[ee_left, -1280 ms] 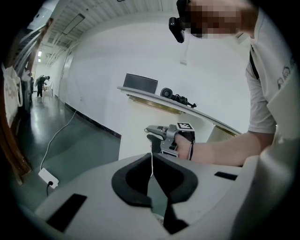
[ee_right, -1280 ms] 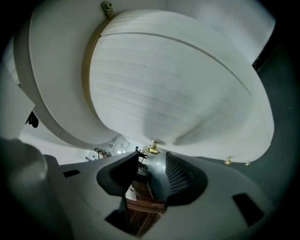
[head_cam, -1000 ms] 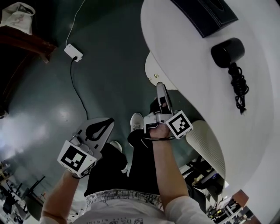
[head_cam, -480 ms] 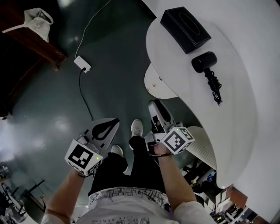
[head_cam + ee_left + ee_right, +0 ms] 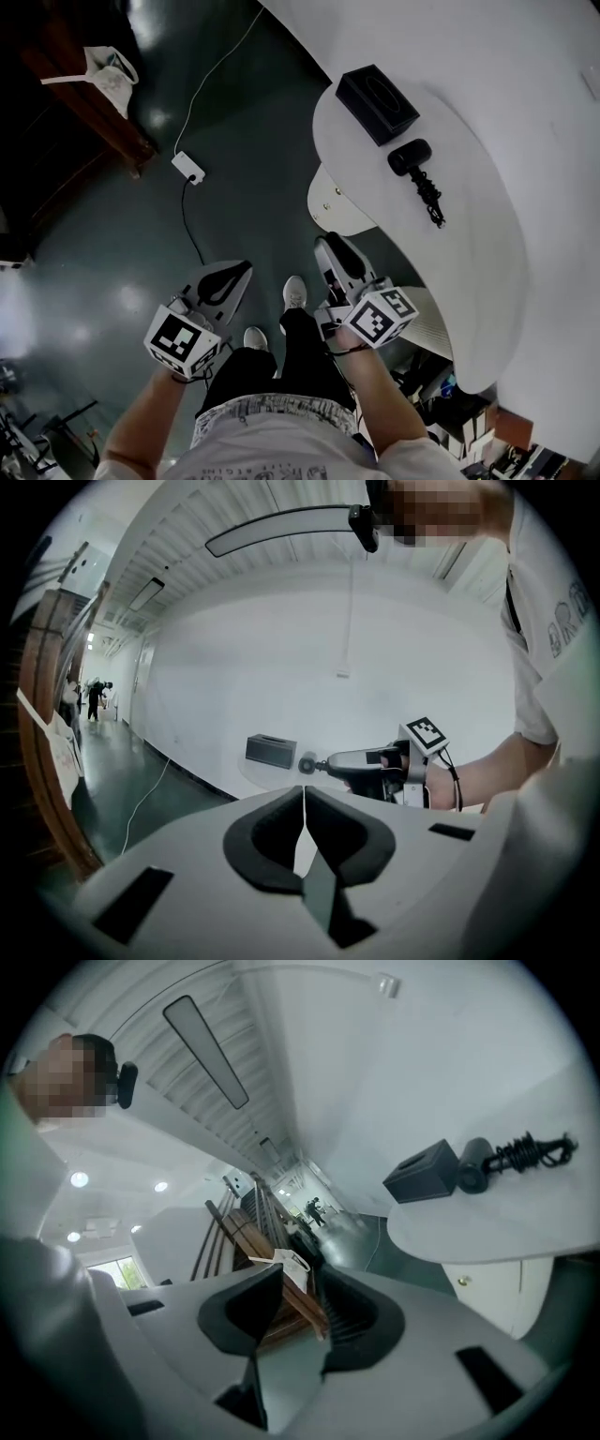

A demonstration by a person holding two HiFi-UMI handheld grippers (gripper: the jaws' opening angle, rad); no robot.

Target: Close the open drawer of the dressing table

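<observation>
The white dressing table point(image 5: 469, 234) fills the right of the head view. Its curved drawer front point(image 5: 330, 204), with two small knobs, juts out to the left from under the top. A black box point(image 5: 377, 103) and a black hair dryer point(image 5: 412, 157) lie on the top. My right gripper point(image 5: 328, 242) hangs just below the drawer front, apart from it. It is open, its jaws have just been closing, and nothing is between them. My left gripper point(image 5: 240, 269) is further left over the floor, its pads point(image 5: 303, 794) shut on nothing. The right gripper view shows the drawer front point(image 5: 497, 1288).
A white power adapter point(image 5: 188, 167) with its cables lies on the dark green floor. Dark wooden furniture with a white bag point(image 5: 111, 75) on it stands at the top left. A ribbed white object point(image 5: 427, 323) sits under the table. The person's shoes point(image 5: 294, 291) are between the grippers.
The table, floor and adapter now look smaller and more of the table top shows. The right gripper has rolled, turning its marker cube. Both grippers stay near the body.
</observation>
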